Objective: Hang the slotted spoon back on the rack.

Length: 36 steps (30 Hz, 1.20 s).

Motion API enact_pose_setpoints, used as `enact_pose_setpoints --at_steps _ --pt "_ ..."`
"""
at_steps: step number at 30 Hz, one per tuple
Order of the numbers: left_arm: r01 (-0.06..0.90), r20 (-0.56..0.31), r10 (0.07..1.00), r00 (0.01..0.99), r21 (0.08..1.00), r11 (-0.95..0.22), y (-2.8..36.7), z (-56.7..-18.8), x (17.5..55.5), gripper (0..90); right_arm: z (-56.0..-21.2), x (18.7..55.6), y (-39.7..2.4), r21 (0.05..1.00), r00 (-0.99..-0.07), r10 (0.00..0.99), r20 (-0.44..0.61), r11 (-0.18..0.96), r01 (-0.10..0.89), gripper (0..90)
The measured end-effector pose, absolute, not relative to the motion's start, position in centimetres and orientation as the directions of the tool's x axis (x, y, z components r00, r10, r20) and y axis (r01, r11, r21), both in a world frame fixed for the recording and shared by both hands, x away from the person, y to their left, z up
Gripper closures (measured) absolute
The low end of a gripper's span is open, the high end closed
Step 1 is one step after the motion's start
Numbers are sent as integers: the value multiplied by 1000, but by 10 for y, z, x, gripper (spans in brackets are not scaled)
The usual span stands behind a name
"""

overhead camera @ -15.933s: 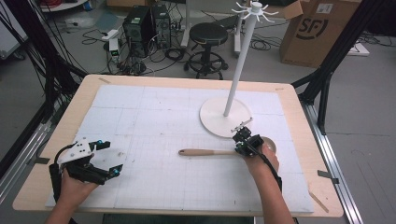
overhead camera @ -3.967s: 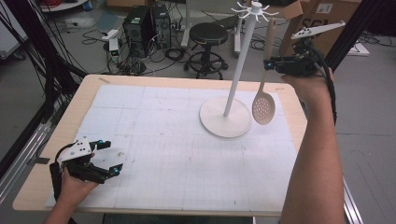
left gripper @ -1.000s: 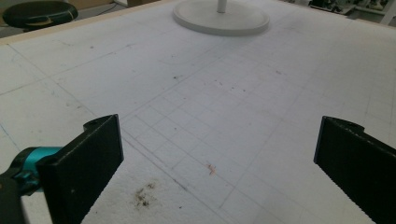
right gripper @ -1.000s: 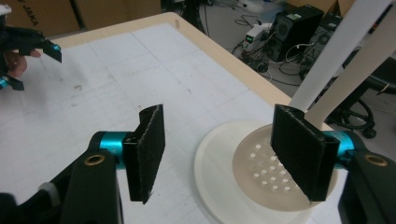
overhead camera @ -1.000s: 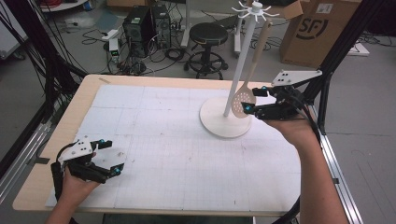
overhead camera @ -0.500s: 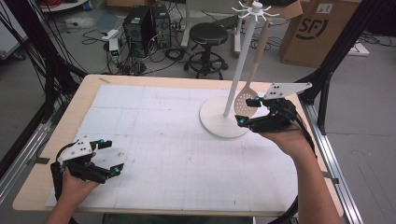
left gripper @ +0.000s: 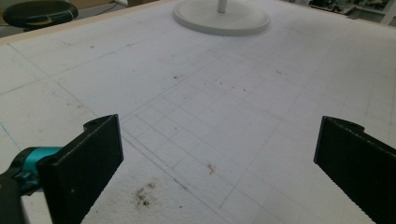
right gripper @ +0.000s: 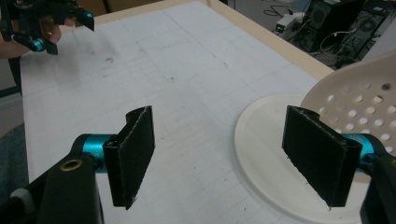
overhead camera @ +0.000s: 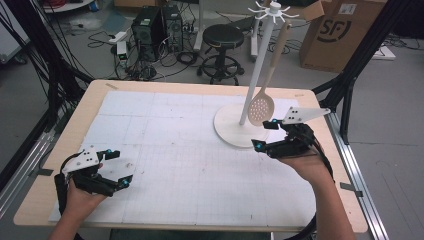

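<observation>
Spoon point(overhead camera: 261, 106): slotted, pale; hangs by its handle from a hook at the top of the stand point(overhead camera: 256, 75); bowl just above the stand's round base point(overhead camera: 235, 131), beside the pole.
Spoon, right gripper view point(right gripper: 362, 95): perforated bowl at the right edge, beyond the right-hand jaw, not between the jaws.
Right gripper point(overhead camera: 266, 135): jaws apart, just been opening, nothing between them; held just beside the base, below the spoon bowl, apart from it.
Left gripper point(overhead camera: 116, 168): jaws wide apart, empty; held low over the mat point(overhead camera: 175, 150) near the table's point(overhead camera: 60, 145) front left corner.
Mat: white, gridded, covers most of the table.
</observation>
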<state>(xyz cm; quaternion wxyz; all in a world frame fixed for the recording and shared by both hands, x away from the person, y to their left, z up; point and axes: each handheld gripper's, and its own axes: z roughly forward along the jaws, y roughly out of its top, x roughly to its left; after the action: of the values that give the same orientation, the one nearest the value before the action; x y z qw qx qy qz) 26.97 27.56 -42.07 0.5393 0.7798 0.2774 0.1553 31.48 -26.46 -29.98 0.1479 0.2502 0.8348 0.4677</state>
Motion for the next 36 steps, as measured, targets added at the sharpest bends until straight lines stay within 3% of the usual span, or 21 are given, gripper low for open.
enact_pose_setpoints --at_steps 13,36 --pt "265 -58 600 798 928 -262 276 -421 269 18 -347 301 -263 842 -830 557 25 435 318 210" --pt "267 -60 591 805 926 -269 273 -421 270 18 -395 293 -279 836 -796 599 87 391 385 177"
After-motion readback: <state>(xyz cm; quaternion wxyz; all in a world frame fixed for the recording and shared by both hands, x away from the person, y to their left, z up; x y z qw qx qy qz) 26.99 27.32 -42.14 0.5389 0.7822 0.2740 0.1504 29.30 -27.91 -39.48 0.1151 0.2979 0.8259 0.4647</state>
